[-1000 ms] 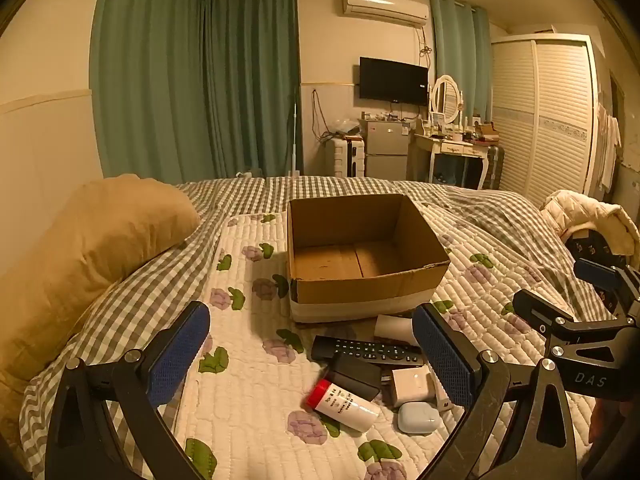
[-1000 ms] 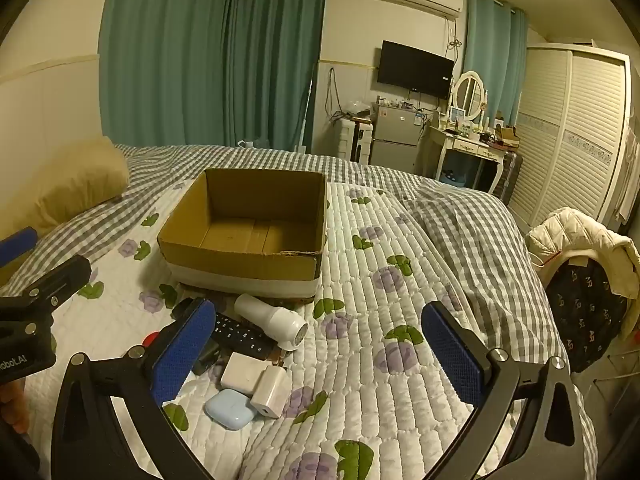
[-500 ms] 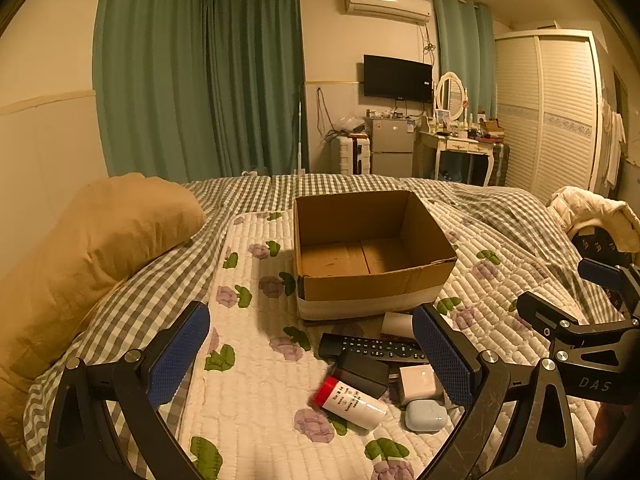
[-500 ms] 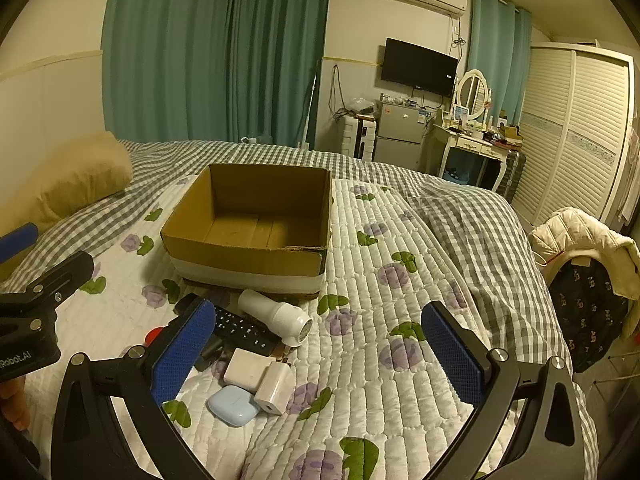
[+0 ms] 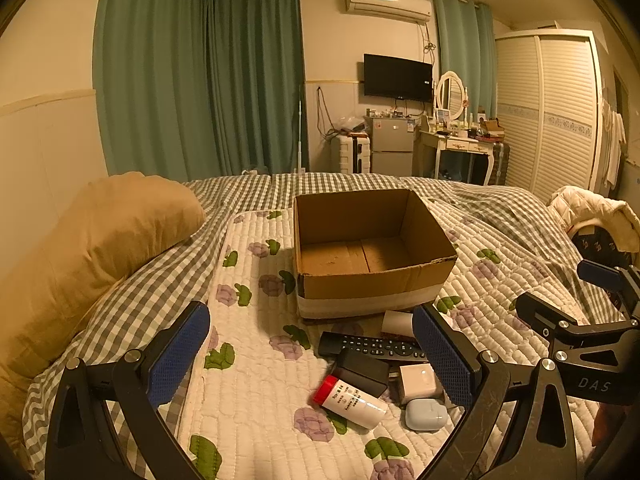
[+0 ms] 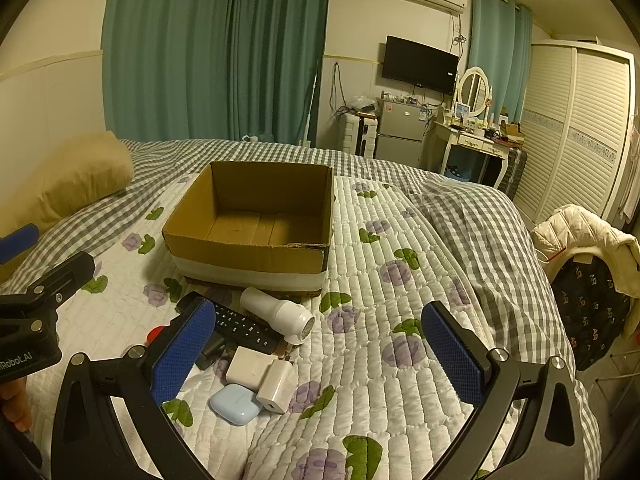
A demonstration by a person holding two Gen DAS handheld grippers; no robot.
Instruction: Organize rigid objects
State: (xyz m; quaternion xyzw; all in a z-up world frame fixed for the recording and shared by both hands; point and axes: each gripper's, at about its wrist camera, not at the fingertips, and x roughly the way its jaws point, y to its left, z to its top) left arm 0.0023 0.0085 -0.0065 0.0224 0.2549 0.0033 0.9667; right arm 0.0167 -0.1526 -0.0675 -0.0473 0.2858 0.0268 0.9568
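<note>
An empty cardboard box [image 5: 372, 276] [image 6: 248, 256] sits on the quilted bed. In front of it lies a cluster: a black remote [image 5: 372, 347] [image 6: 240, 326], a white cylinder device [image 6: 278, 314], a white bottle with a red cap [image 5: 350, 402], a black block [image 5: 362, 368], two white chargers [image 6: 250, 368] [image 6: 278, 386] and a pale blue earbud case [image 5: 426, 414] [image 6: 235, 403]. My left gripper [image 5: 312, 360] is open and empty above the cluster. My right gripper [image 6: 318, 356] is open and empty just right of it.
A tan pillow [image 5: 92, 240] lies at the left on the checked duvet [image 6: 472, 216]. A chair with a white jacket [image 6: 588, 240] stands right of the bed. A dresser, a fridge and a wardrobe [image 5: 560, 112] line the far wall.
Both grippers have drawn back and risen slightly, so the box and cluster sit a little farther away. Nothing was taken hold of.
</note>
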